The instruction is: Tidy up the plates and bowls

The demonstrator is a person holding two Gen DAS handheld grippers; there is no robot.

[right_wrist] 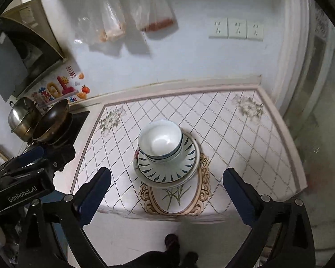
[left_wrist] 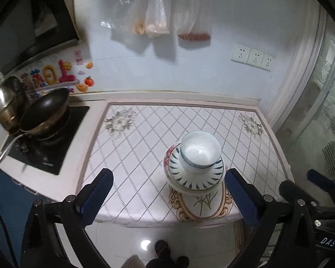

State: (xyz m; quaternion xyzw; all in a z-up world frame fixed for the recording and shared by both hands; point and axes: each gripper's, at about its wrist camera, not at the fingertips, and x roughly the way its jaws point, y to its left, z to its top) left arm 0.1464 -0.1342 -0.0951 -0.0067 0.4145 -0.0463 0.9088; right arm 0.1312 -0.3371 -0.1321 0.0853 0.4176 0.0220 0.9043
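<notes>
Right now my left hand-held gripper [left_wrist: 168,195] hangs over the near edge of the worktop [left_wrist: 145,138] with its blue pads spread wide and nothing between them, and my right hand-held gripper [right_wrist: 167,193] is spread and empty in the same way, a little back from the edge. Just beyond the fingers stands the stack [right_wrist: 167,156]: a white bowl [right_wrist: 160,139] nested in another with a blue band, sitting on a plate [right_wrist: 167,167] with dark leaf-shaped strokes round its rim, and under that a piece with red flowers of which only the left edge shows. It rests on the patterned mat, touching the oval frame printed near the front. I judge the sorting largely done, but the pile looks top-heavy and close to the front edge; a careless sweep of either pad could nudge the top bowl off centre or push the whole stack toward the drop to the floor. Further left, a dark wok [left_wrist: 45,114] and a steel pot [left_wrist: 7,102] sit on the hob, well apart. On the far wall hang plastic bags [left_wrist: 156,15] beside a row of sockets [left_wrist: 253,57].
</notes>
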